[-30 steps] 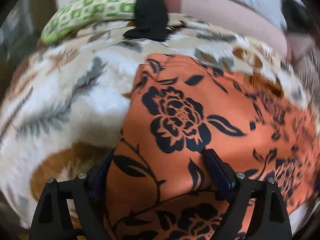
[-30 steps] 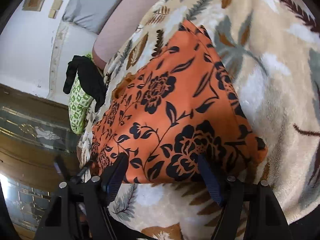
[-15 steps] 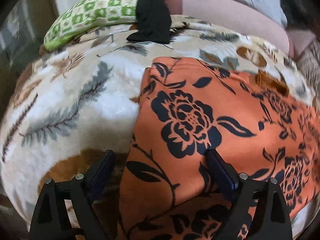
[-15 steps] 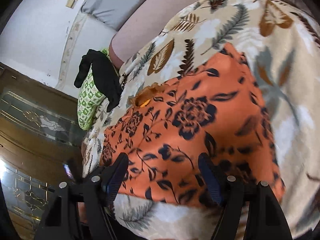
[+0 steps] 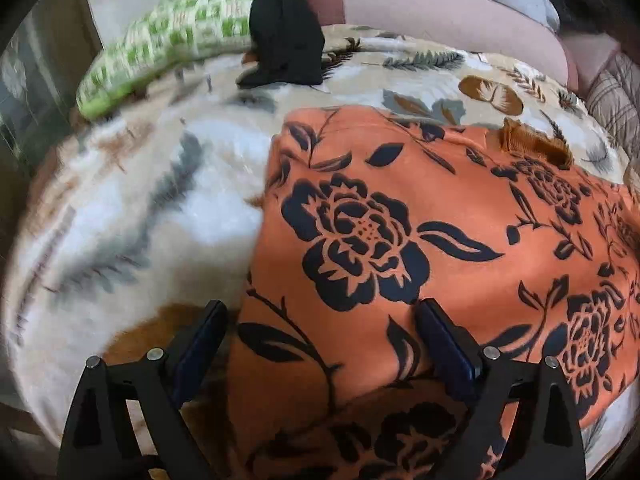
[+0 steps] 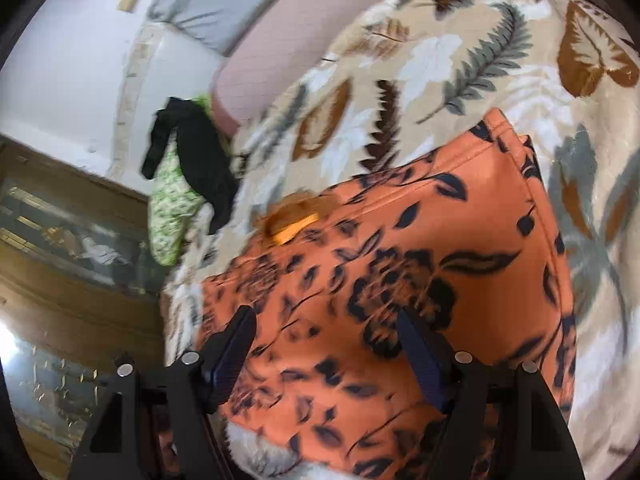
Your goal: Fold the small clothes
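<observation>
An orange garment with black flowers (image 5: 420, 240) lies spread flat on a leaf-patterned blanket (image 5: 132, 208). My left gripper (image 5: 322, 312) hovers over the garment's left edge, its jaws wide apart: the left finger stands over the blanket, the right one over the cloth. Nothing is held. In the right wrist view the same garment (image 6: 420, 280) fills the lower middle. My right gripper (image 6: 326, 318) stands open above the cloth's near part, with nothing pinched. A frayed orange patch (image 6: 292, 220) shows at the garment's far edge.
A green checked pillow (image 5: 168, 44) with a black cloth (image 5: 284, 28) draped over it lies at the blanket's far left. A pink cushion (image 5: 440, 16) runs along the back. In the right wrist view, a wooden glass-fronted cabinet (image 6: 60, 240) stands beyond the bed's left edge.
The right gripper has swept across the garment from its corner near the blanket to above its middle. The left gripper has barely moved and stays open over the left edge.
</observation>
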The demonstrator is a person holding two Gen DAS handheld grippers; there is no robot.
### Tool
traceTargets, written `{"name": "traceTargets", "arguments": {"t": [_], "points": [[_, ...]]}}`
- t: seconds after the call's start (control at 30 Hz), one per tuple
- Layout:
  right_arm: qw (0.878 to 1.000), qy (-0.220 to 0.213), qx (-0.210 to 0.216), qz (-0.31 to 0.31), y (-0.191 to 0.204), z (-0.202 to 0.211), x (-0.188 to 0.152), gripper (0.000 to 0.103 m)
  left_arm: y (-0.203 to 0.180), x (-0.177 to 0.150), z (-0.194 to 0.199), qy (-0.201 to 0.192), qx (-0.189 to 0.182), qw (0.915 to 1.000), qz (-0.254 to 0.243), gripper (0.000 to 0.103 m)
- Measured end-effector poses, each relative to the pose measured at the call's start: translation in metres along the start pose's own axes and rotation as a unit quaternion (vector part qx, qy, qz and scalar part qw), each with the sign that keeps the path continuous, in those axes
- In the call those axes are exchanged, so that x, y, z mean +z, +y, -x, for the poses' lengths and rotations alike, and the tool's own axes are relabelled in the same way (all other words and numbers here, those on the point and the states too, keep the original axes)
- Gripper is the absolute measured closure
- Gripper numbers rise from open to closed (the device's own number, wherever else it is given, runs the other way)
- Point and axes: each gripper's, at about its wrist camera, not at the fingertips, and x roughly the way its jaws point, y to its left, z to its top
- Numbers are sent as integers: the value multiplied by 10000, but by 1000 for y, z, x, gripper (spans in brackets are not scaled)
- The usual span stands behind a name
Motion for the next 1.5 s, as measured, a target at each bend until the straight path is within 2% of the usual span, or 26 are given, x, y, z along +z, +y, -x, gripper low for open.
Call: {"name": "traceTargets", "arguments": {"t": [0.03, 0.07, 0.1, 0.2, 0.3, 0.4, 0.47, 0.57, 0.67, 0.7, 0.73, 0.77, 0.8, 0.83, 0.97, 1.0, 1.1, 1.2, 1.23, 1.3, 1.33, 1.37, 1.47, 1.5], "points": [[9993, 155, -240, -237, -11, -7, 3, 26, 4, 2, 2, 73, -60, 9998, 180, 7], [9990, 143, -180, -395, -17, -7, 5, 26, 6, 6, 9, 71, -71, 9996, 265, 7], [9993, 24, -79, -361, -13, 1, 5, 26, 5, 7, 18, -113, -56, 9997, 213, 7], [9998, -88, -143, 122, 10, 15, 1, 26, 2, 9, 36, -464, -28, 9989, -59, 7], [9990, 18, 43, 435, 30, 16, -10, 26, 18, 16, 42, -529, -145, 9984, 129, 7], [9979, 173, 99, 615, 40, 10, -22, 26, 35, 35, 36, -480, -352, 9977, 338, 7], [9971, 252, -1, 713, 42, 3, -30, 26, 38, 50, 28, -482, -403, 9977, 262, 7], [9973, 368, -59, 635, 36, -6, -36, 26, 33, 74, 1, -206, -465, 9987, 47, 9], [9972, 377, -73, 648, 34, -8, -39, 26, 30, 86, -16, -19, -632, 9980, 12, 17], [9971, 378, -73, 652, 33, -8, -40, 26, 30, 88, -23, 107, -776, 9969, 55, 26], [9971, 386, -70, 660, 33, -8, -40, 26, 30, 89, -28, 200, -816, 9964, 100, 49], [9971, 400, -69, 651, 32, -9, -38, 26, 31, 91, -36, 360, -839, 9957, 124, 64], [9971, 403, -75, 640, 33, -12, -38, 26, 30, 92, -40, 402, -854, 9955, 104, 91], [9971, 405, -73, 641, 32, -12, -37, 26, 29, 92, -39, 355, -829, 9959, 73, 97], [9968, 421, -67, 675, 31, -13, -37, 26, 28, 96, -30, 23, -520, 9985, -161, 101], [9967, 421, -61, 687, 30, -13, -37, 26, 30, 95, -33, 18, -335, 9992, -205, 101], [9970, 437, -42, 633, 27, -14, -36, 26, 40, 88, -48, 288, -76, 9994, -159, 101], [9965, 408, -76, 724, 32, -9, -36, 26, 44, 84, -20, -108, -384, 9992, 27, 100], [9964, 378, -76, 758, 33, -7, -35, 26, 42, 84, -11, -214, -486, 9986, 22, 96], [9966, 330, -105, 747, 35, -4, -32, 26, 27, 86, 15, -570, -972, 9936, -79, 69], [9968, 299, -121, 731, 36, -2, -30, 26, 16, 87, 23, -656, -1086, 9917, -202, 45], [9970, 275, -148, 712, 36, -1, -29, 26, 9, 88, 27, -689, -1141, 9906, -295, 37], [9979, 98, -106, 632, 40, 12, -28, 26, -29, 88, 26, -633, -1737, 9806, -659, 37], [9980, 46, -78, 628, 40, 16, -28, 26, -38, 88, 19, -556, -1753, 9803, -715, 37]]}}
